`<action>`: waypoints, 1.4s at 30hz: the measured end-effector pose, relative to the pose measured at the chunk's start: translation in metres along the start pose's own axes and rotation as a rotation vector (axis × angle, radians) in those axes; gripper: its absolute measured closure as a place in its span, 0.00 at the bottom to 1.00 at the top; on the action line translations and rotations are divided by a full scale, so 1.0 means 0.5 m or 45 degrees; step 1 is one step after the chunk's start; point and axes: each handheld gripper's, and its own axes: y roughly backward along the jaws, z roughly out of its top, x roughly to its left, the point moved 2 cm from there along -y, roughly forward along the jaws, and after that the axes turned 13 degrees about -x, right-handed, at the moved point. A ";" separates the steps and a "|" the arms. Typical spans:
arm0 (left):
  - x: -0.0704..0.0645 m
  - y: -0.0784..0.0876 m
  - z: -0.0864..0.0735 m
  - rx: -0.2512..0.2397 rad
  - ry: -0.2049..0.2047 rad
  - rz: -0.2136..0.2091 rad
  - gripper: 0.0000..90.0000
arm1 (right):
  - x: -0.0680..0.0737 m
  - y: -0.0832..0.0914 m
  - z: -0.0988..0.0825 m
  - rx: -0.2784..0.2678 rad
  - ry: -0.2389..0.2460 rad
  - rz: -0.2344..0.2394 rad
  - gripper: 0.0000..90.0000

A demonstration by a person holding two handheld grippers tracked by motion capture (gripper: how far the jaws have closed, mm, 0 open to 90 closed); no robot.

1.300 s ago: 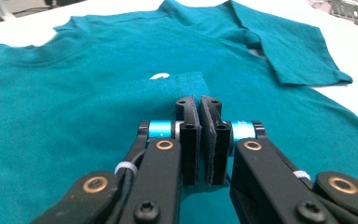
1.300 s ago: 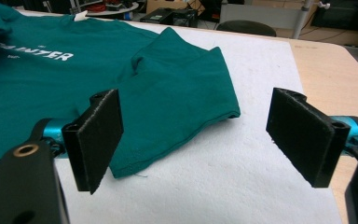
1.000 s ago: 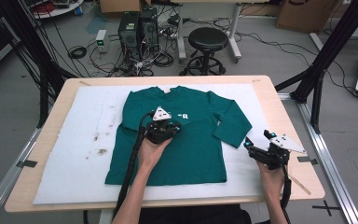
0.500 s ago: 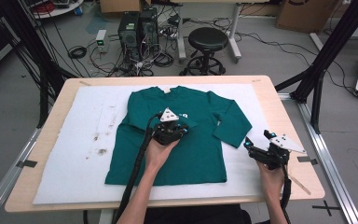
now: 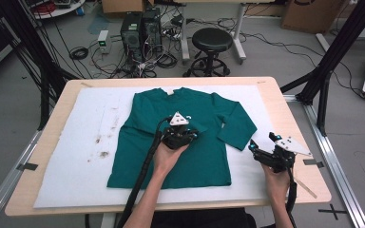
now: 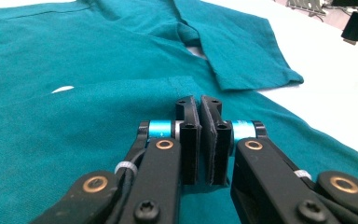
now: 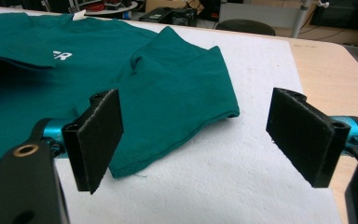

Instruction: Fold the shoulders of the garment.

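Green shirt (image 5: 180,137) lies flat mid-frame. Left gripper (image 6: 199,116) sits on its middle, jaws pressed together. Right gripper (image 7: 196,140), lower right, spread wide beside the sleeve (image 7: 177,88).

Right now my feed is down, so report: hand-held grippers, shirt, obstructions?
Left hand-held gripper shut, low over green shirt. Right hand-held gripper open beside the sleeve. Nothing in the way.

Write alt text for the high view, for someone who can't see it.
A green long-sleeved shirt lies flat on a white mat covering a wooden table. A person's left gripper rests shut on the shirt's middle, while the right gripper sits open on the mat beside the sleeve.
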 end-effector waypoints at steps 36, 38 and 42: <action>0.010 0.057 0.010 0.075 -0.077 0.064 0.49 | 0.000 0.000 0.000 0.007 -0.008 -0.002 0.21; 0.021 0.077 0.010 0.073 -0.042 0.062 0.46 | 0.000 0.000 0.000 0.005 -0.006 -0.003 0.21; 0.049 0.132 0.004 0.070 -0.036 0.101 0.37 | 0.000 0.000 0.000 0.005 -0.004 -0.006 0.21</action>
